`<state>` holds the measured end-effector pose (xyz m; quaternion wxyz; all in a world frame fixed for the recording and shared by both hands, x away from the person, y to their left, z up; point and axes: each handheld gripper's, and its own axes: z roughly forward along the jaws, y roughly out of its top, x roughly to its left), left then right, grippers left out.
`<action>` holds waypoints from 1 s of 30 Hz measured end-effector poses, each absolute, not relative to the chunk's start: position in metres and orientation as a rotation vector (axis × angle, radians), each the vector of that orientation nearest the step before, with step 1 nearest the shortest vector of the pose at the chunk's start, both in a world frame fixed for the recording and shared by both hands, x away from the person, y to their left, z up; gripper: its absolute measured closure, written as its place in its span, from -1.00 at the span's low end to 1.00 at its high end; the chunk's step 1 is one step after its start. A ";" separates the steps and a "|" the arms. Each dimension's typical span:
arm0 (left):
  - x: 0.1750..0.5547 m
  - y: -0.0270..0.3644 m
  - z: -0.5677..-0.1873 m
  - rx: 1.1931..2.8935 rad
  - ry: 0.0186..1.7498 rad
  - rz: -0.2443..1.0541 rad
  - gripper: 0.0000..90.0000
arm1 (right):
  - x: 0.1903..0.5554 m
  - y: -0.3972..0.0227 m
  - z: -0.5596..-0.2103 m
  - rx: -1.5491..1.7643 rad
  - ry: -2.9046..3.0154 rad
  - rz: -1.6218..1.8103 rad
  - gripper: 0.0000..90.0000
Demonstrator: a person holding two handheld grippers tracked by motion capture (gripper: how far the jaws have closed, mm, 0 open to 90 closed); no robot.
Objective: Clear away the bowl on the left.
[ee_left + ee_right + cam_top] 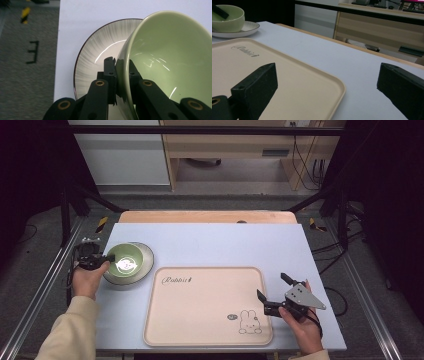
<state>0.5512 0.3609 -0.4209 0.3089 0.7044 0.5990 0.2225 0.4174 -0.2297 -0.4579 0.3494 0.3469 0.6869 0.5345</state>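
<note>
A pale green bowl [125, 261] [170, 57] [228, 16] stands on a grey streaked plate [148, 256] [100, 45] [249, 27] at the table's left. My left gripper [106, 260] [119, 61] is shut on the bowl's left rim, with one jaw inside the bowl and the other outside. In the left gripper view the bowl looks tilted over the plate. A beige tray [207, 305] [287, 82] with a rabbit drawing lies bare in the middle. My right gripper [271, 285] [327, 67] is open at the tray's right edge, with nothing between its jaws.
The light blue table top [225, 245] ends at a wooden strip [207, 216] along the far side. Metal frame rails [45, 280] run along both sides of the table. A wooden cabinet [382, 27] stands beyond the far edge.
</note>
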 end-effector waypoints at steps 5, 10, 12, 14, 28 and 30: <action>0.549 0.357 -0.418 1.832 1.562 0.589 0.85 | 0.417 -0.231 -0.457 0.903 1.773 1.380 -0.93; 0.547 0.348 -0.407 1.811 1.500 0.586 0.85 | 0.419 -0.235 -0.457 0.917 1.759 1.380 -0.93; 0.544 0.341 -0.401 1.796 1.470 0.575 0.85 | 0.419 -0.235 -0.457 0.922 1.754 1.383 -0.93; 0.543 0.337 -0.398 1.789 1.443 0.559 0.85 | 0.419 -0.236 -0.457 0.922 1.751 1.382 -0.93; 0.535 0.296 -0.394 1.810 1.317 0.471 0.85 | 0.418 -0.236 -0.456 0.913 1.750 1.375 -0.93; 0.534 0.291 -0.394 1.813 1.309 0.462 0.85 | 0.418 -0.237 -0.456 0.916 1.743 1.378 -0.93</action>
